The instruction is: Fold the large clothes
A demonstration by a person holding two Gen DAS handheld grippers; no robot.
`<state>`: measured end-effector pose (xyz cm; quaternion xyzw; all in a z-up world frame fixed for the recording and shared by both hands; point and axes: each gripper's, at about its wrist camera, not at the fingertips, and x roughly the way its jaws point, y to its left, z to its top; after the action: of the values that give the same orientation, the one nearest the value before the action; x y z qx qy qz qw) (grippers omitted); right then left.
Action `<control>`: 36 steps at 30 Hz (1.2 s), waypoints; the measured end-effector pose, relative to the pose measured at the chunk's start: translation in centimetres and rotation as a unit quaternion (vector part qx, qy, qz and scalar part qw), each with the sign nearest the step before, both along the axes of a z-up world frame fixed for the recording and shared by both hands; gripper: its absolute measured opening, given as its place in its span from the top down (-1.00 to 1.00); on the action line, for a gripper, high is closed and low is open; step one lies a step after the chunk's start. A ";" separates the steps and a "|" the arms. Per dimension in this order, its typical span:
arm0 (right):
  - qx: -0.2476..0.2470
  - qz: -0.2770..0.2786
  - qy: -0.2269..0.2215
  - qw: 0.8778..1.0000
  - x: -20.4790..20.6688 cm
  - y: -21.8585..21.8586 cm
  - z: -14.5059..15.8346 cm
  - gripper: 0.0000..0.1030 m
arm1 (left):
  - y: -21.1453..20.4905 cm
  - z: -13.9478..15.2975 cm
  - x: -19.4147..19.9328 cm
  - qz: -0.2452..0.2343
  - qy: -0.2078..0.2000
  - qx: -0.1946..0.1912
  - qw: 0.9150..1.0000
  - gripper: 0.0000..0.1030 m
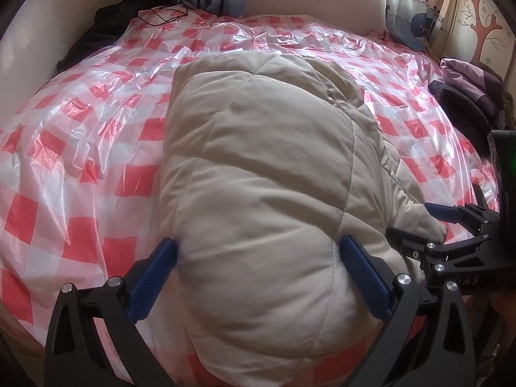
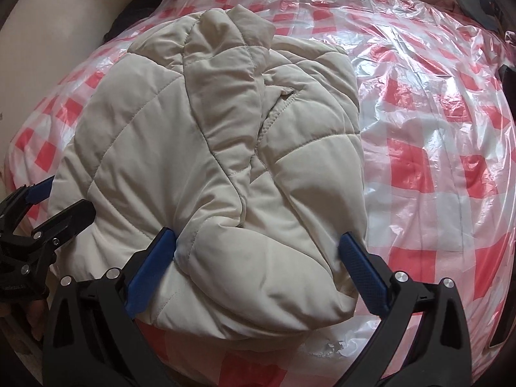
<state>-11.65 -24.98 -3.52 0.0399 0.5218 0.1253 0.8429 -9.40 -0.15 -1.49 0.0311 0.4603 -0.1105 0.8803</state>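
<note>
Straddling beige jacket (image 1: 258, 177), both claws wide.

You see the beige quilted jacket (image 2: 206, 148), puffy and folded into a long bundle, lying flat on the checked sheet (image 2: 435, 161).

A bulky beige quilted jacket (image 1: 258, 167) is filling the bed's middle; the red-checked plastic sheet (image 1: 84, 148) is lying bare on both sides, dark folded clothes (image 1: 464, 96) crowding the far right edge.
</note>
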 end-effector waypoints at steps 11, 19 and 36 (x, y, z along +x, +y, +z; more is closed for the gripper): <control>-0.047 -0.010 -0.019 0.999 -1.7 1.4 0.1 -0.88 | -0.1 0.1 -1.1 0.010 -0.009 0.010 1.000 -0.89; -0.050 -0.019 -0.026 0.998 -2.6 1.4 0.5 -0.88 | -0.1 1.5 -3.2 0.002 -0.037 0.028 0.999 -0.89; -0.044 -0.026 -0.066 0.997 -4.9 0.8 2.6 -0.88 | 0.6 4.3 -7.5 0.005 -0.094 0.058 0.994 -0.88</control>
<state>-16.56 -24.14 -0.97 0.0079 0.4688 0.0829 0.8793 -16.93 0.44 2.78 0.0903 0.3817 -0.0758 0.9167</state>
